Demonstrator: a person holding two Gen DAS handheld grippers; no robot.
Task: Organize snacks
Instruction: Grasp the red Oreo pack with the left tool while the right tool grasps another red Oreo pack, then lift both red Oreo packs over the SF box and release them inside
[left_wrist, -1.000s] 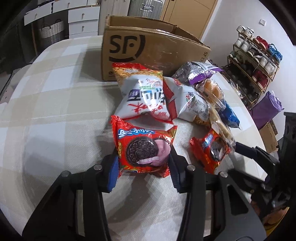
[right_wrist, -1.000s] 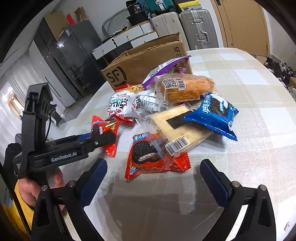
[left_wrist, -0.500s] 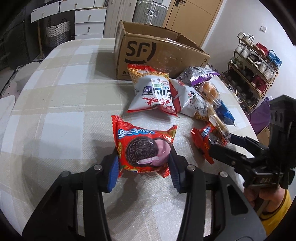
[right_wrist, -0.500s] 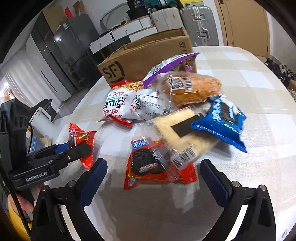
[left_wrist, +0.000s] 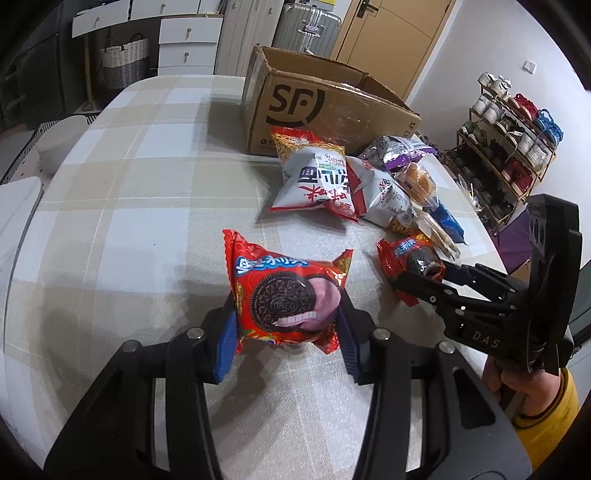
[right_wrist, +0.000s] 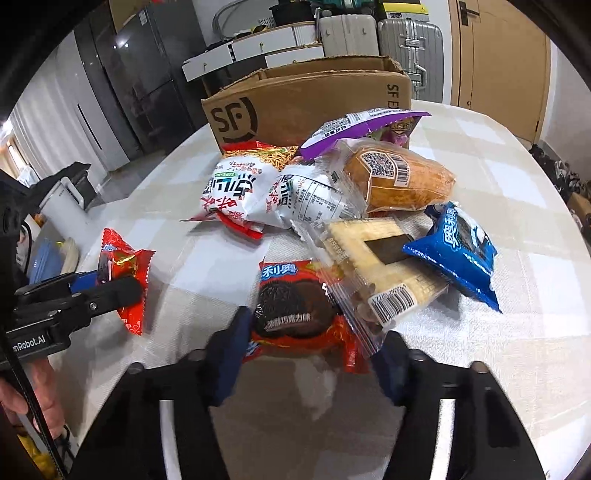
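Note:
My left gripper (left_wrist: 286, 338) is shut on a red Oreo packet with a pink-filled cookie (left_wrist: 286, 299) and holds it just above the table; it also shows in the right wrist view (right_wrist: 123, 275). My right gripper (right_wrist: 310, 363) has its jaws around a second red Oreo packet (right_wrist: 295, 310) that lies on the table, partly under a clear cracker pack (right_wrist: 384, 266). The jaws have narrowed and the blue pads sit at the packet's edges. An open SF cardboard box (left_wrist: 325, 107) stands at the back.
A pile of snacks lies in front of the box: two white noodle bags (right_wrist: 236, 188), a purple bag (right_wrist: 362, 125), a bread pack (right_wrist: 399, 177), a blue Oreo packet (right_wrist: 458, 251). A checked cloth (left_wrist: 129, 192) covers the round table. A shoe rack (left_wrist: 509, 140) stands at the right.
My left gripper has drawn back from the pile with its red packet. My right gripper has moved forward and narrowed its jaws around the second red Oreo packet.

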